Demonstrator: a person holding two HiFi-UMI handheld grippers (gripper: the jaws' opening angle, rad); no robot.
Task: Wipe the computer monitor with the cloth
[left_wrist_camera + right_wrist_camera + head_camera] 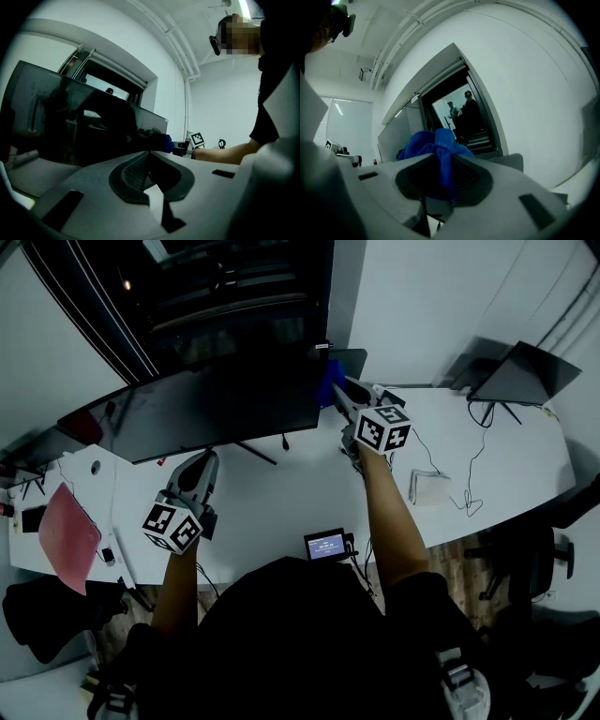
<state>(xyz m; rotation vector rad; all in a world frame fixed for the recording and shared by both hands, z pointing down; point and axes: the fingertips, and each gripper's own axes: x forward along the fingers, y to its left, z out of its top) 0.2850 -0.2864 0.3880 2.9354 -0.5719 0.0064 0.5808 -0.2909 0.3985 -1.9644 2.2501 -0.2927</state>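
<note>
A wide dark monitor point(206, 413) stands at the back of the white desk point(281, 502). My right gripper point(339, 395) is at the monitor's right edge, shut on a bunched blue cloth point(329, 381). In the right gripper view the cloth point(436, 145) bulges out above the closed jaws point(443, 176). My left gripper point(201, 463) hovers low over the desk in front of the screen's lower edge, shut with nothing in it. In the left gripper view the screen point(70, 126) fills the left, with the cloth point(168, 142) at its far end.
A laptop on a stand point(525, 376) sits at the back right. A white box with cables point(431, 488) lies right of my right arm. A small lit device point(326, 545) is at the front edge. A pink sheet point(67, 526) lies far left. A chair point(534, 559) stands beside the desk.
</note>
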